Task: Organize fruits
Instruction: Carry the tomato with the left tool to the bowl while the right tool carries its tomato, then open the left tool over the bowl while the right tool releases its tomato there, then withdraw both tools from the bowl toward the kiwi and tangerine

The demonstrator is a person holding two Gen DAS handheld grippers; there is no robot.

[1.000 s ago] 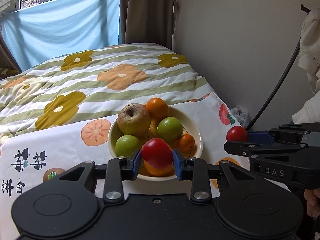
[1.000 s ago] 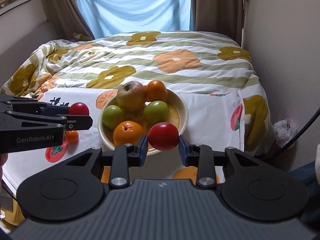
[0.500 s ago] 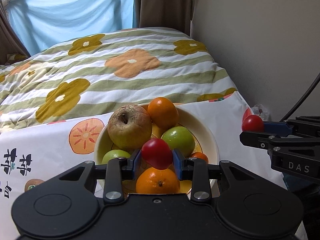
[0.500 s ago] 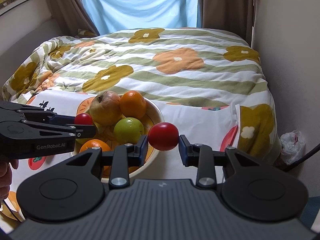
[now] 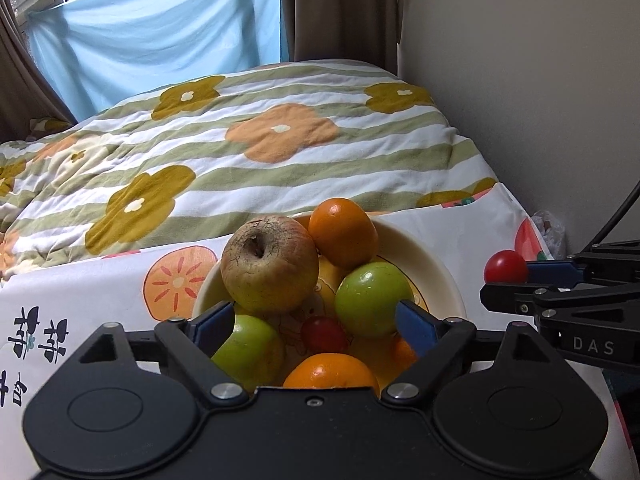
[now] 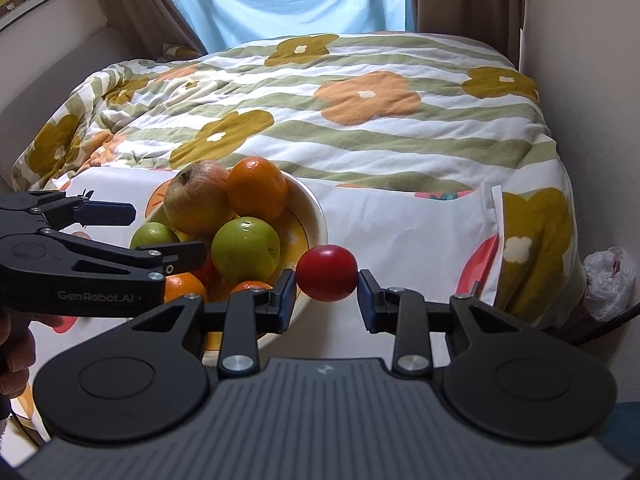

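A cream bowl [image 5: 436,264] on the fruit-print cloth holds a brown apple [image 5: 270,264], an orange [image 5: 343,232], two green apples [image 5: 374,300] and more oranges. My left gripper [image 5: 314,320] is open over the bowl; a small red tomato [image 5: 323,334] lies in the bowl between its fingers. My right gripper [image 6: 327,292] is shut on another red tomato [image 6: 327,267], just right of the bowl's [image 6: 316,216] rim; it also shows in the left wrist view [image 5: 505,266].
The flower-print quilt [image 6: 360,120] covers the bed behind the bowl. A wall [image 5: 520,80] runs along the right. A plastic bag [image 6: 608,280] lies on the floor by the bed's right corner.
My left gripper opened over the bowl and its red tomato dropped in among the fruit. My right gripper moved closer to the bowl's right rim, still holding its tomato.
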